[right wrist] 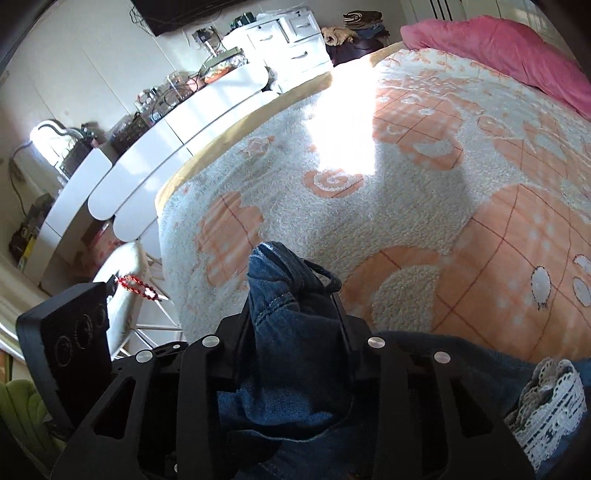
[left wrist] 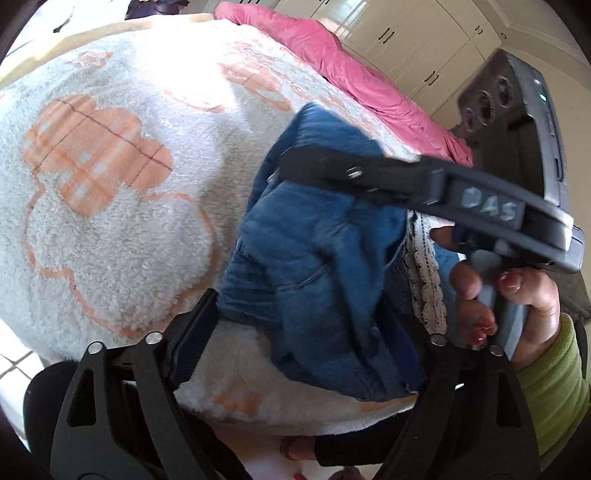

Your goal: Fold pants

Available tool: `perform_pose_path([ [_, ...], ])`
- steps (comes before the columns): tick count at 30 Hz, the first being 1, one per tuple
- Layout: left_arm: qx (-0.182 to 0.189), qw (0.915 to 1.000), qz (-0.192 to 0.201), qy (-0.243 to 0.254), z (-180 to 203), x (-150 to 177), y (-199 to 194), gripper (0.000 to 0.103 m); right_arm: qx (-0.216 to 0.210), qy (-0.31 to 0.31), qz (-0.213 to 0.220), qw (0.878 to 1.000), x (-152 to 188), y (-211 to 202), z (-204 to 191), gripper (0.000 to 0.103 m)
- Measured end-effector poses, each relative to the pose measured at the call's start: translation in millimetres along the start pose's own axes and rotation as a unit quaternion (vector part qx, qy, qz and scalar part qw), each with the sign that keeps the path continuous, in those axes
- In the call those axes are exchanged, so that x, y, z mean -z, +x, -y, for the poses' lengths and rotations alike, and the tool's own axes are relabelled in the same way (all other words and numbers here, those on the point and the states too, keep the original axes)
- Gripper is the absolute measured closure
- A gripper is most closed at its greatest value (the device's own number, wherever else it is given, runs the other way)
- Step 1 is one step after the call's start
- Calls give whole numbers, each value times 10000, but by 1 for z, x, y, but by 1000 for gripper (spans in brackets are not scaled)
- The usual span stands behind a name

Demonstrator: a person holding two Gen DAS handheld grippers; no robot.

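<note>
Blue denim pants [left wrist: 314, 251] with white lace trim [left wrist: 424, 280] hang bunched over a bed with a fluffy white and orange blanket [left wrist: 110, 206]. My left gripper [left wrist: 295, 328] is open, its jaws wide apart on either side of the hanging denim. My right gripper [right wrist: 295, 291] is shut on a fold of the pants [right wrist: 291, 332] and holds it above the blanket [right wrist: 406, 184]. The right gripper also shows in the left wrist view [left wrist: 291, 162], reaching in from the right, held by a hand [left wrist: 517, 295] with red nails.
A pink duvet [left wrist: 351, 70] lies along the far side of the bed. Cream cupboards [left wrist: 406, 33] stand behind it. In the right wrist view a white dresser [right wrist: 155, 140] with clutter stands left of the bed, and a white chair [right wrist: 125, 266] is near the bed's corner.
</note>
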State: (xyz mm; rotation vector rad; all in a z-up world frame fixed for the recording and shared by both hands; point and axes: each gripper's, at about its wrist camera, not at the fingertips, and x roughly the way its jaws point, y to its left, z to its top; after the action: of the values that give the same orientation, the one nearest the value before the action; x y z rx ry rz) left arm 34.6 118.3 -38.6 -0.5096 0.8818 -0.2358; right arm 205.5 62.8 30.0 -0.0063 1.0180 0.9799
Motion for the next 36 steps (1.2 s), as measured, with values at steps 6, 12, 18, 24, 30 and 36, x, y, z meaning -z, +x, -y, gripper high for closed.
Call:
perform_pose_path([
  [6, 132, 9996, -149, 184, 30, 0, 3, 25, -132, 125, 357, 9992, 9, -42, 8, 67],
  [12, 246, 9979, -229, 549, 74, 3, 6, 25, -116, 242, 652, 9975, 26, -81, 23, 67],
  [18, 209, 9952, -290, 910, 111, 4, 10, 25, -122, 432, 937, 9946, 47, -115, 46, 67],
  [24, 210, 9917, -398, 1204, 144, 5, 26, 25, -131, 663, 1148, 9911, 69, -141, 72, 67],
  [30, 342, 9879, -523, 1419, 176, 8, 48, 25, -72, 838, 1301, 9879, 88, -160, 92, 67],
  [36, 596, 9816, -692, 1678, 202, 20, 60, 25, 17, 1183, 1370, 9835, 115, -175, 111, 64],
])
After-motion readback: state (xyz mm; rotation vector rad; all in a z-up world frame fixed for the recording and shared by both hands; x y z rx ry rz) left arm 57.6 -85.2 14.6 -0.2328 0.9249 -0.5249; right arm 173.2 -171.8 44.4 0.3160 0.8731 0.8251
